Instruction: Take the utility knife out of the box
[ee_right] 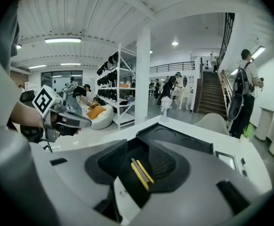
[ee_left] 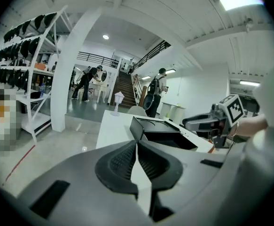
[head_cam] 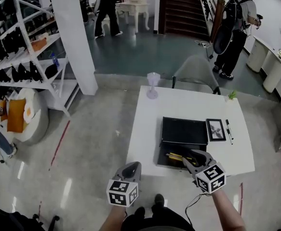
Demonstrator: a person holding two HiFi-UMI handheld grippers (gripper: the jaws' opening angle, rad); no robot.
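On the white table [head_cam: 145, 129] lies a black box [head_cam: 165, 161], its lid [head_cam: 183, 130] folded back flat. Inside it rests the yellow and grey utility knife [head_cam: 175, 156]. My right gripper [head_cam: 192, 160] hovers over the box's front right part, open. In the right gripper view the knife [ee_right: 141, 171] shows lying in the gap between the jaws of that gripper [ee_right: 138, 143], untouched. My left gripper [head_cam: 132, 169] hangs off the table's front left corner, shut and empty. The left gripper view shows its jaws [ee_left: 136, 145] meeting at the tips, with the box [ee_left: 165, 133] ahead to the right.
A framed picture [head_cam: 215, 129] and a pen [head_cam: 228, 130] lie right of the lid. A clear goblet-shaped lamp [head_cam: 153, 84] stands at the table's far edge, with a grey chair [head_cam: 195, 73] behind. A white pillar [head_cam: 75, 37] and shelves [head_cam: 29, 57] stand left; people walk beyond.
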